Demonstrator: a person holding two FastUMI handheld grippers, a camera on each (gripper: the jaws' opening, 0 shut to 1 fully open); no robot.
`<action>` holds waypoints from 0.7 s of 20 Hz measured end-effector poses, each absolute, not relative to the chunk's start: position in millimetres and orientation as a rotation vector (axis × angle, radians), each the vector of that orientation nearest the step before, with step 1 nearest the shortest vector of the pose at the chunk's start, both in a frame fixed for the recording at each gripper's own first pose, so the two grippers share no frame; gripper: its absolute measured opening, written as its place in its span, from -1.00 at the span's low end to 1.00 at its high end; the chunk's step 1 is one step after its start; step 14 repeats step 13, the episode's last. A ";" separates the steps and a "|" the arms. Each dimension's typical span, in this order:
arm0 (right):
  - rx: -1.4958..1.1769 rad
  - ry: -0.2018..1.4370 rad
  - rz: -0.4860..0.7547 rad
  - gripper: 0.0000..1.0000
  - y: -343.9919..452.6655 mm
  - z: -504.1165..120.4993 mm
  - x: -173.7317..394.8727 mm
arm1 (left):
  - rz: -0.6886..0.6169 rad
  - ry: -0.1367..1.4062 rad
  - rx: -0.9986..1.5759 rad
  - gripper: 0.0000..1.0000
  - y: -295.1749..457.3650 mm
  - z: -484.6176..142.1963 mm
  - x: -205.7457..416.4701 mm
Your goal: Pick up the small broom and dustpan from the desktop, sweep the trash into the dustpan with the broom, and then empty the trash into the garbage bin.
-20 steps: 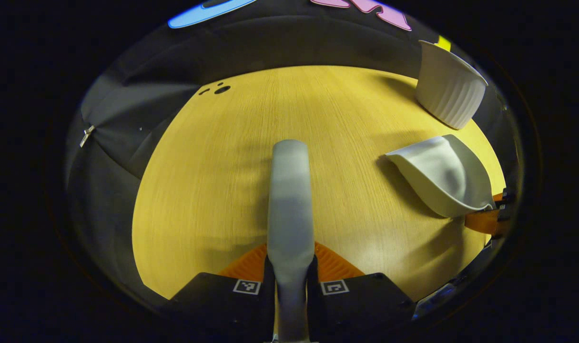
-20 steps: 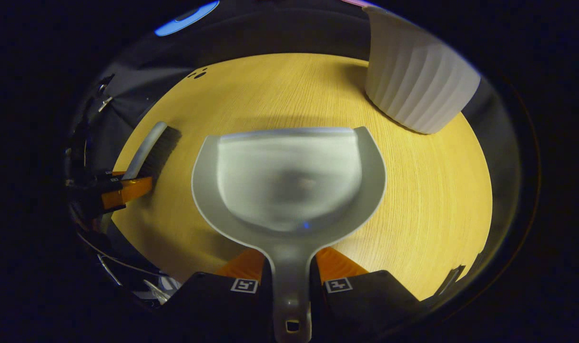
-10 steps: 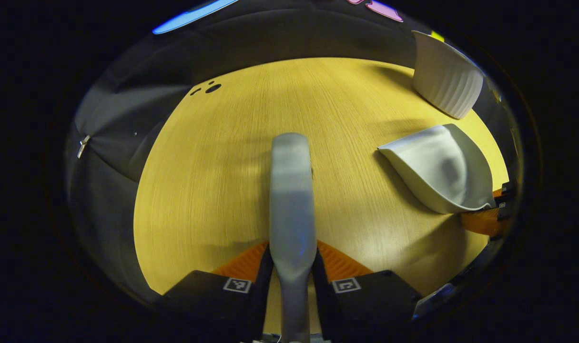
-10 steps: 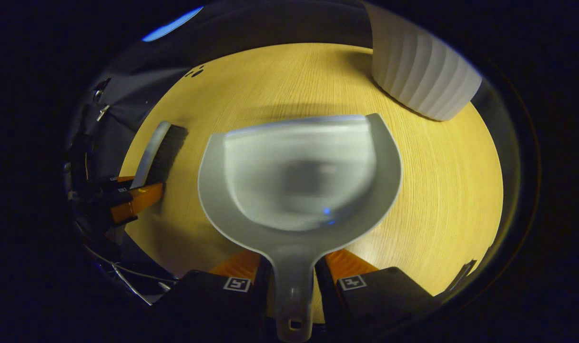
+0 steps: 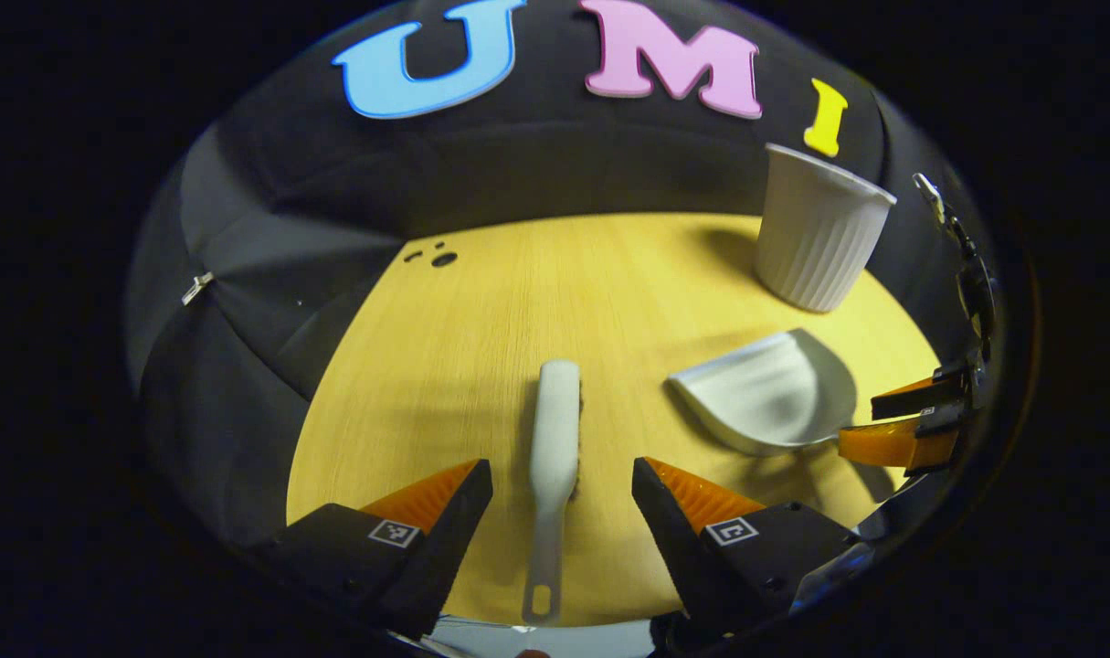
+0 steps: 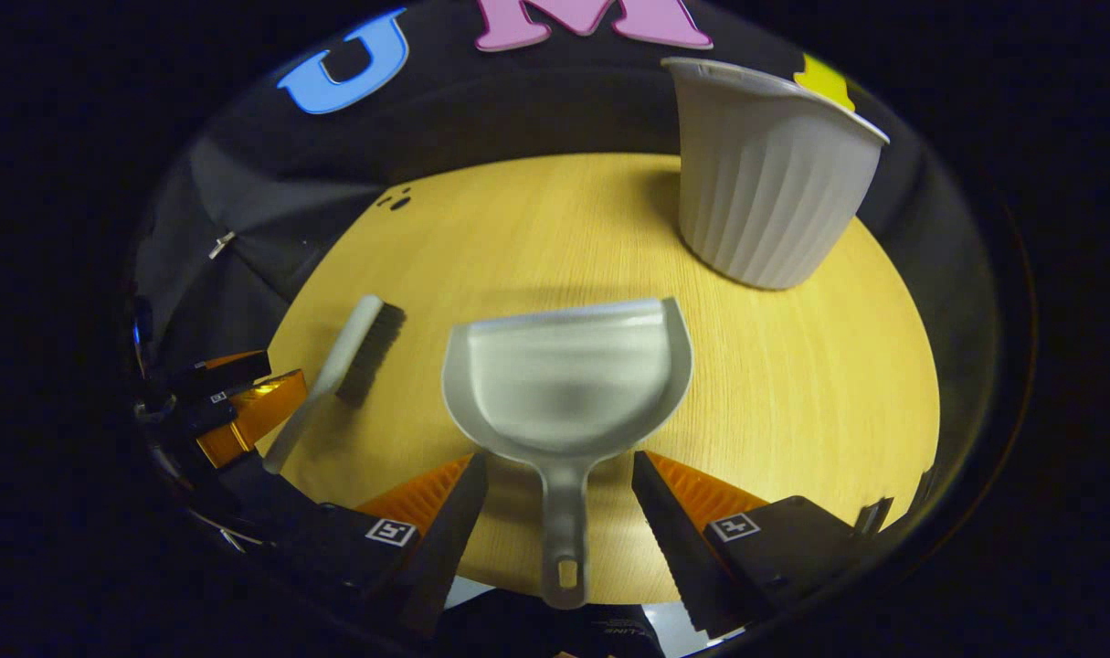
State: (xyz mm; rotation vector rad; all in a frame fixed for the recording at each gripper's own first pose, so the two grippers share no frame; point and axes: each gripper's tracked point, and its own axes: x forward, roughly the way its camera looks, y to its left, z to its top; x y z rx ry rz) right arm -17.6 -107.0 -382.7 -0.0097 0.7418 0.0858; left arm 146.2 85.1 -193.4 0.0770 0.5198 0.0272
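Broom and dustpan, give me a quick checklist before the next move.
1. Broom lies flat on the desktop: ok.
2. Dustpan rests on the desktop, apart from the broom: ok.
3. Left gripper open, off the broom handle: ok.
4. Right gripper open, off the dustpan handle: ok.
5. Garbage bin upright: ok.
6. Trash inside the bin: cannot tell.

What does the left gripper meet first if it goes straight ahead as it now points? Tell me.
Likely the broom: its handle lies on the desktop between the open fingers of the left gripper, pointing along them. Height above it is unclear.
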 end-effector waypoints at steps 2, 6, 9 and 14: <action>-0.038 0.619 0.097 0.99 -101.0 -347.0 -25.7 | 0.051 0.406 0.057 0.94 83.5 -161.4 125.4; -0.080 0.365 0.118 0.99 -83.7 -276.1 -44.9 | 0.073 0.137 0.055 0.94 72.4 -86.1 79.5; -0.089 0.153 0.127 0.98 -70.7 -218.6 -65.7 | 0.121 -0.038 0.040 0.94 74.6 -41.0 41.6; -0.082 0.008 0.136 0.98 -58.8 -194.9 -84.9 | 0.146 -0.156 0.066 0.94 66.9 -17.3 5.4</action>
